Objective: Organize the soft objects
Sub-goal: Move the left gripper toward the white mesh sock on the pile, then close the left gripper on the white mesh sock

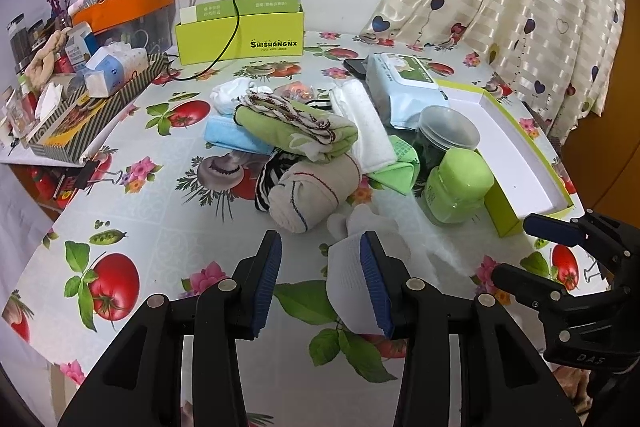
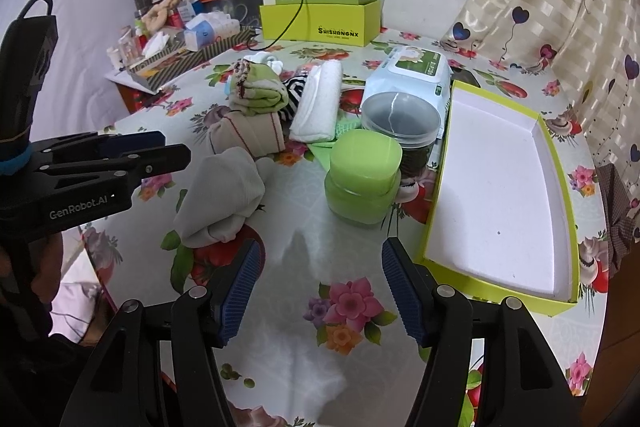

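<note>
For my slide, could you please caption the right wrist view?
Open right gripper above floral tablecloth, facing an empty tray.

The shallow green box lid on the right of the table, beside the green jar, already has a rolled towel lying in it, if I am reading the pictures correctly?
Not quite: the shallow green box lid is beside the green jar, but its white inside is bare. The right wrist view shows this. The rolled white towel lies on the table, in the pile behind the jar.

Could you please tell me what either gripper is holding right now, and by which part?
Nothing is held. The left gripper and right gripper are both open; a pale sock lies beside one left finger, not pinched.
</note>
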### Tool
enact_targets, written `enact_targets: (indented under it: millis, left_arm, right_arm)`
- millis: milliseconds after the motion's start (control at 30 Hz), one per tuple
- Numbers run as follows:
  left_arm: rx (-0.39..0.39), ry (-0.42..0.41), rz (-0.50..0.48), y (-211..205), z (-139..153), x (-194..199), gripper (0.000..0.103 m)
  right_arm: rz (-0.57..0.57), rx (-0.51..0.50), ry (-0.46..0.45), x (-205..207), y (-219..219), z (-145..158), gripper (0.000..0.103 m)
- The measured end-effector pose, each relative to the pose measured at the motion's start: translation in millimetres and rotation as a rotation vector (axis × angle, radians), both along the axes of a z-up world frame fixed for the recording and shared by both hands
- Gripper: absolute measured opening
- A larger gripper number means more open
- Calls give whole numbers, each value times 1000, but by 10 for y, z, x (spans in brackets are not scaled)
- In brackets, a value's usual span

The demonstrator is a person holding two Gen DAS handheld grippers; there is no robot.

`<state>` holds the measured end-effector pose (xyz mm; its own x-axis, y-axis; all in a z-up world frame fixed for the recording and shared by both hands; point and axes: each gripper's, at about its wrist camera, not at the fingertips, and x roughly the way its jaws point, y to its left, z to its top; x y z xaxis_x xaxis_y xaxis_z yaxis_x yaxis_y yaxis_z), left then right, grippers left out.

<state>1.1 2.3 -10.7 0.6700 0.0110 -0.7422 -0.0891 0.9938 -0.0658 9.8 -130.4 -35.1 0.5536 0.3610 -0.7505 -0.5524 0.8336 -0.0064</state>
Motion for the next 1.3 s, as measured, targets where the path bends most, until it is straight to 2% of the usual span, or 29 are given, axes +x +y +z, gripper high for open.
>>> enact_targets:
  millis: [633, 933, 1300]
  left_arm:
    - [-18, 13, -2, 24, -43, 6, 42]
    - [-92, 13, -20, 91, -72, 10, 42]
    - [-139, 32, -80, -8, -111, 58, 42]
  right_arm:
    - [5, 5, 2, -3, 26, -3, 66]
    - [20, 14, 5, 0, 58, -13, 66]
    - [16, 17, 12, -6, 58, -15, 66]
